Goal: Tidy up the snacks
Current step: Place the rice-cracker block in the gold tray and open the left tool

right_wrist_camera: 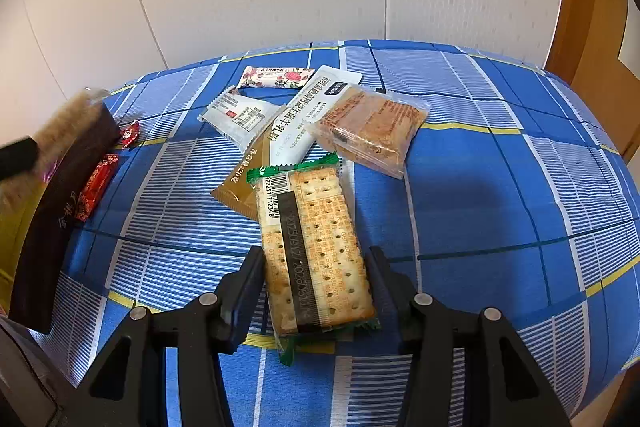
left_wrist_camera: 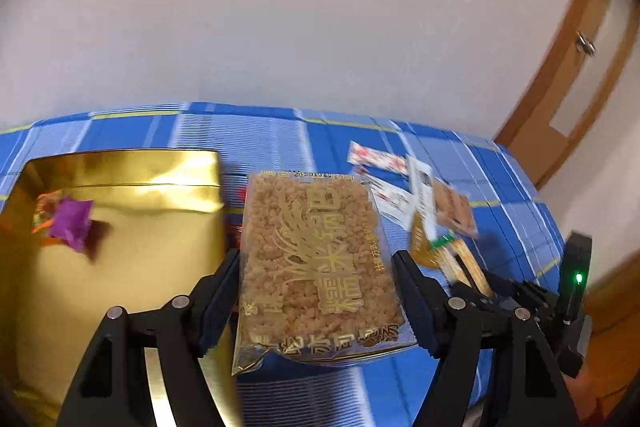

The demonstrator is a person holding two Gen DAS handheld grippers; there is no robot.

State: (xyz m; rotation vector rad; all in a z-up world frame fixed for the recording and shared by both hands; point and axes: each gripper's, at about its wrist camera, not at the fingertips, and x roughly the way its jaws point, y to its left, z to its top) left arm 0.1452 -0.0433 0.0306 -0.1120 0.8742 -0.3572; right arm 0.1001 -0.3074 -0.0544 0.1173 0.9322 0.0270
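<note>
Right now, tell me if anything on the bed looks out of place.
The loose snacks are heaped askew: the cracker pack between the right gripper overlaps a brown sachet. Two red candies lie outside the gold box.

Both the left gripper (left_wrist_camera: 318,275) and the right gripper (right_wrist_camera: 316,283) are matte black, with angular linkage arms and round silver pivot pins. The fingers (left_wrist_camera: 224,287) are thick, blocky pads. A small green light (left_wrist_camera: 578,279) glows on the black housing at the left view's right edge.
</note>
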